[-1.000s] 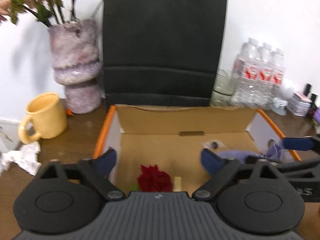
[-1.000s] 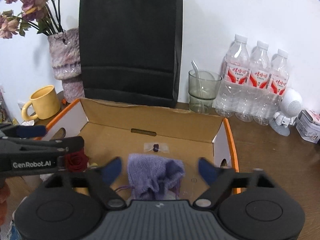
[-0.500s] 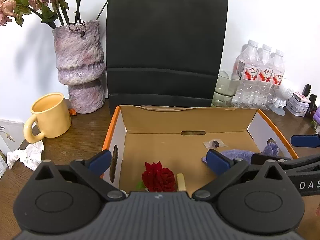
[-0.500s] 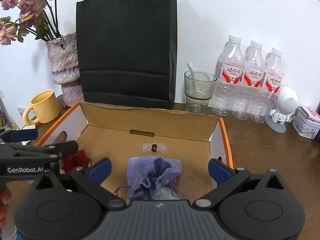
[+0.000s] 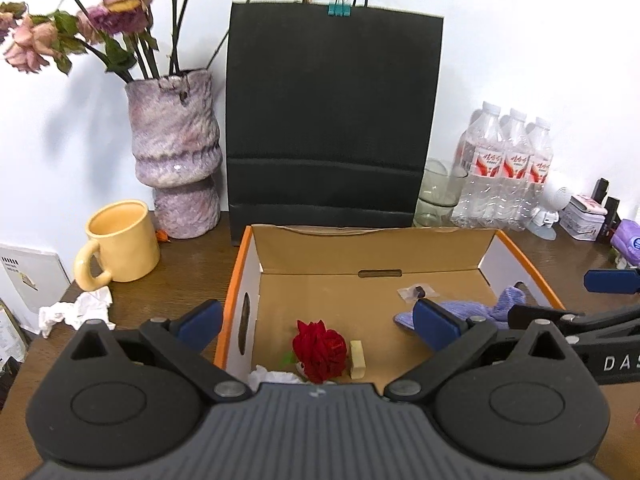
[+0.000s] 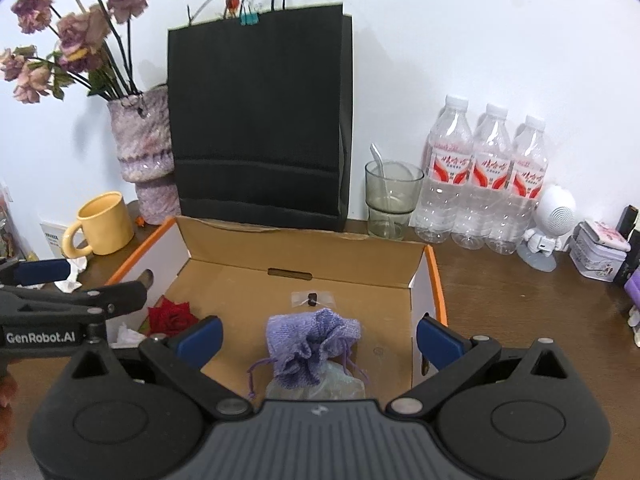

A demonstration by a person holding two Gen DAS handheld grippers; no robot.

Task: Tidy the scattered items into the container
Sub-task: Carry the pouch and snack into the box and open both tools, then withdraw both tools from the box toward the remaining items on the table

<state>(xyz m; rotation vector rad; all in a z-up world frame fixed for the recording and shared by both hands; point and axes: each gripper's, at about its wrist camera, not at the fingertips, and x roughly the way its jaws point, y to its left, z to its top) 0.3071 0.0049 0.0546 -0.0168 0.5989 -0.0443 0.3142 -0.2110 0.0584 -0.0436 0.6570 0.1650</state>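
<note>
Both of your grippers are sitting over the near edge of the cardboard box (image 5: 368, 252), pointing down into it. Your left gripper (image 5: 318, 322) has its jaws spread wide with nothing between the pads. Just ahead of it, on the box floor between the blue fingertips (image 5: 200, 320), is the red rose (image 5: 319, 350), with a small cream-coloured block (image 5: 357, 359) touching its right side and a bit of crumpled white tissue (image 5: 272, 377) down near your gripper body.

Your right gripper (image 6: 318, 340) is spread wide too and grips nothing. The purple knitted pouch (image 6: 310, 346) lies on the box floor right between its fingers, clear of both pads, drawstring trailing off to the left. It's resting partly on a clear plastic bag (image 6: 340, 384). A little further ahead of that gripper there's a small clear packet (image 6: 313, 298) with something dark in it, near the back wall of the box.

Off to the left of your left gripper, outside the box, a wad of crumpled paper (image 5: 76, 312) sits on the wooden table (image 5: 188, 252), just in front of the yellow mug (image 5: 120, 242).
</note>
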